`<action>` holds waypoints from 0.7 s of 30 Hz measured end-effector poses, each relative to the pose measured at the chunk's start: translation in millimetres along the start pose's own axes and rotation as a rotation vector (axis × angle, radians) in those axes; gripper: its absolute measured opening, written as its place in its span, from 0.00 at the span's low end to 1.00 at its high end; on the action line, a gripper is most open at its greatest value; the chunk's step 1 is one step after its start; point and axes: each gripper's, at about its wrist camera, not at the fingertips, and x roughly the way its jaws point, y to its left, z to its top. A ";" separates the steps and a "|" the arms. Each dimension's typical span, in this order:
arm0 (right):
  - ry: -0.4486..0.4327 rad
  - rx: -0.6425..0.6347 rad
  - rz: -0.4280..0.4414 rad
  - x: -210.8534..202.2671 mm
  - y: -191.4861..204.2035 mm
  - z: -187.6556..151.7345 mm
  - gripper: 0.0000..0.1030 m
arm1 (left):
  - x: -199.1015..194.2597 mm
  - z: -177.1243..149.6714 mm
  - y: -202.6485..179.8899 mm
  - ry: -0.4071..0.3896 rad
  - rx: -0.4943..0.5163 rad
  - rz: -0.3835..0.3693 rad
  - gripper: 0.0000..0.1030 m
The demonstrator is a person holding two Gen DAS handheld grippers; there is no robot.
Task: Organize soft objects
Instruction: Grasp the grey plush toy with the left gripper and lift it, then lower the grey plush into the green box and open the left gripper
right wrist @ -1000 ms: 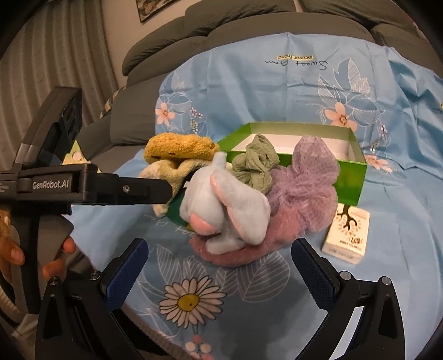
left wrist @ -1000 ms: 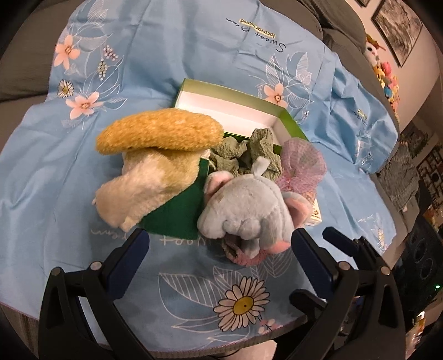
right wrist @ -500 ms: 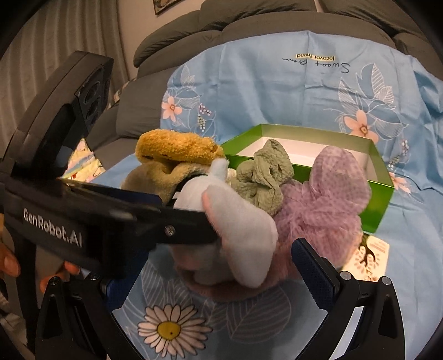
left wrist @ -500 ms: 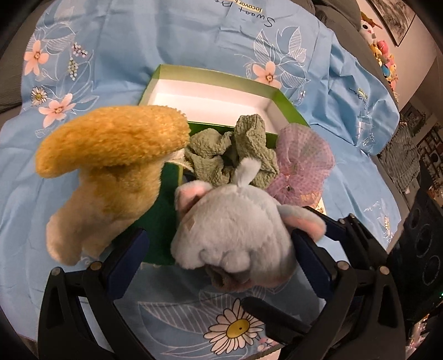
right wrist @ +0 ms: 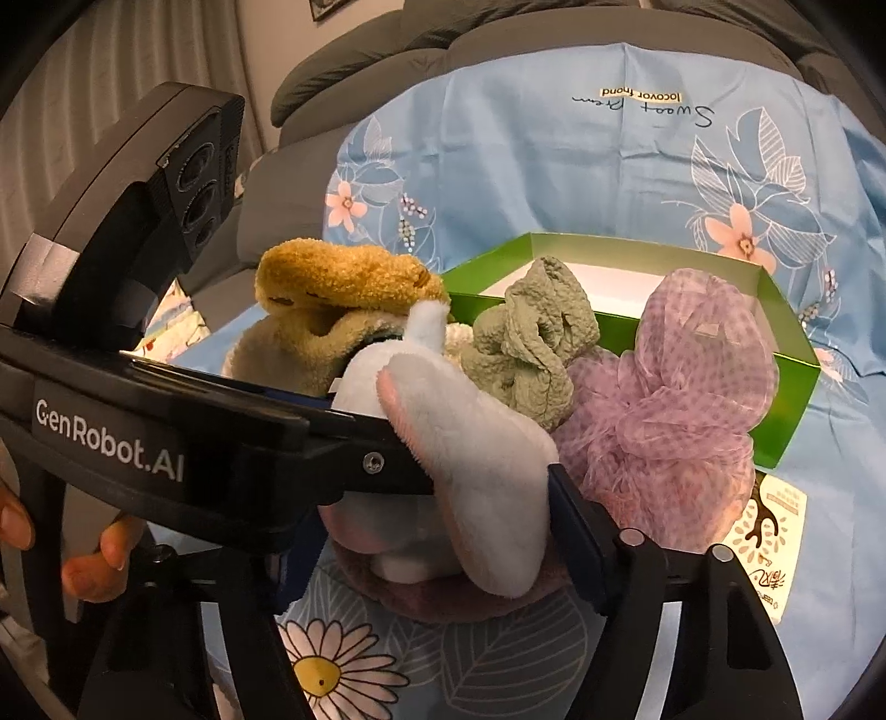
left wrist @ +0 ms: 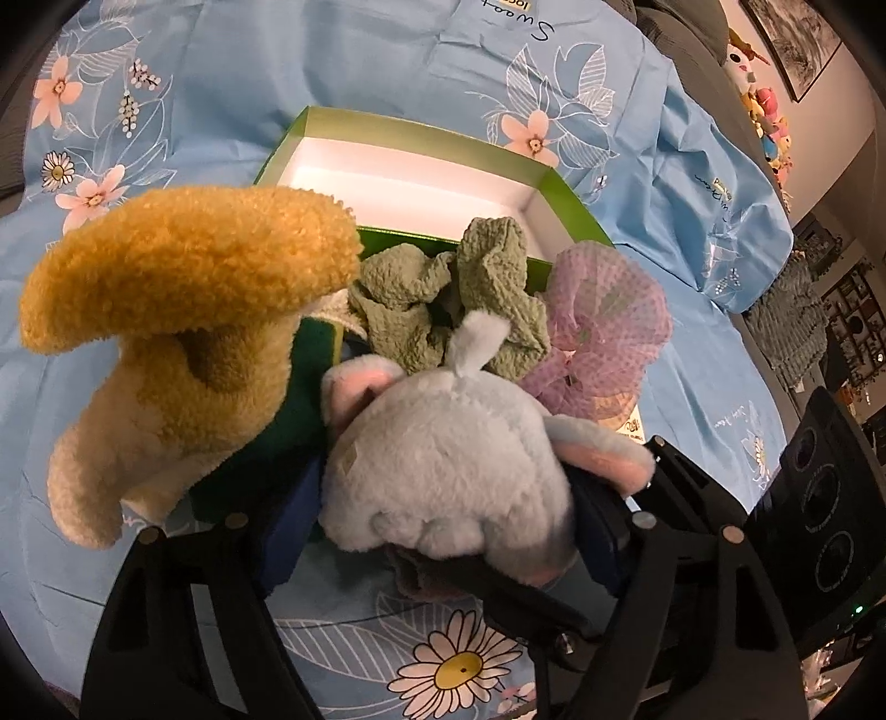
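Observation:
A grey-blue plush elephant [left wrist: 443, 471] with pink ears lies on a mauve soft piece [right wrist: 470, 603], in front of the green box [left wrist: 421, 138]. My left gripper [left wrist: 443, 509] is closing, its blue pads touching the elephant's two sides. From the other side my right gripper [right wrist: 437, 537] is closing too, with the elephant [right wrist: 476, 476] between its pads and one pad against an ear. Behind stand a yellow mushroom plush [left wrist: 183, 288], a crumpled green cloth [left wrist: 443, 299] and a purple mesh puff [left wrist: 603, 327]. The box floor is white and bare.
A blue floral sheet [left wrist: 332, 66] covers a grey sofa [right wrist: 443, 44]. A small white carton [right wrist: 769, 531] lies right of the puff. A dark green piece [left wrist: 260, 459] sits under the mushroom. A person's hand [right wrist: 88, 570] holds the left gripper's body [right wrist: 166, 432].
Both grippers moved in and down toward the elephant and narrowed from wide open until their pads reached it. The left gripper's body now crosses the right wrist view.

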 end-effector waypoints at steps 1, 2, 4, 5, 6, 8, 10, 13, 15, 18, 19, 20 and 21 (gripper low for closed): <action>-0.002 0.001 0.000 -0.3 0.7 0.3 0.68 | -1.6 -0.1 -1.5 -0.005 0.004 0.003 0.77; -0.005 0.000 -0.001 -1.7 1.9 0.7 0.68 | -8.0 -1.5 -4.3 -0.019 0.012 0.004 0.77; -0.018 -0.009 -0.002 -8.2 5.9 2.1 0.66 | -21.6 -3.2 -9.5 -0.050 0.021 -0.007 0.77; -0.031 -0.014 -0.002 -13.7 9.0 3.2 0.66 | -26.3 -3.5 -10.7 -0.062 0.023 -0.011 0.77; -0.044 -0.015 0.002 -19.4 11.2 5.1 0.66 | -36.4 -3.7 -13.2 -0.082 0.026 -0.016 0.77; -0.080 -0.020 0.008 -33.1 16.8 11.0 0.66 | -52.2 -2.4 -18.1 -0.116 0.037 -0.016 0.77; -0.116 -0.036 0.009 -45.5 23.9 19.0 0.66 | -67.0 1.3 -23.0 -0.147 0.052 -0.014 0.77; -0.157 -0.062 0.003 -58.7 31.3 33.9 0.66 | -81.4 13.0 -31.0 -0.183 0.078 -0.017 0.77; -0.181 -0.082 -0.005 -64.9 32.9 44.2 0.66 | -88.1 24.1 -36.5 -0.201 0.091 -0.018 0.77; -0.214 -0.108 -0.022 -70.8 30.9 63.1 0.66 | -92.8 43.8 -44.3 -0.228 0.112 -0.016 0.77; -0.227 -0.113 -0.027 -72.3 28.3 70.3 0.67 | -92.8 49.8 -46.3 -0.233 0.117 -0.011 0.77; -0.234 -0.115 -0.024 -72.7 25.9 76.4 0.67 | -91.2 58.9 -48.9 -0.235 0.120 -0.006 0.77; -0.240 -0.112 -0.024 -72.5 21.9 83.1 0.66 | -91.6 63.1 -49.3 -0.236 0.123 -0.004 0.77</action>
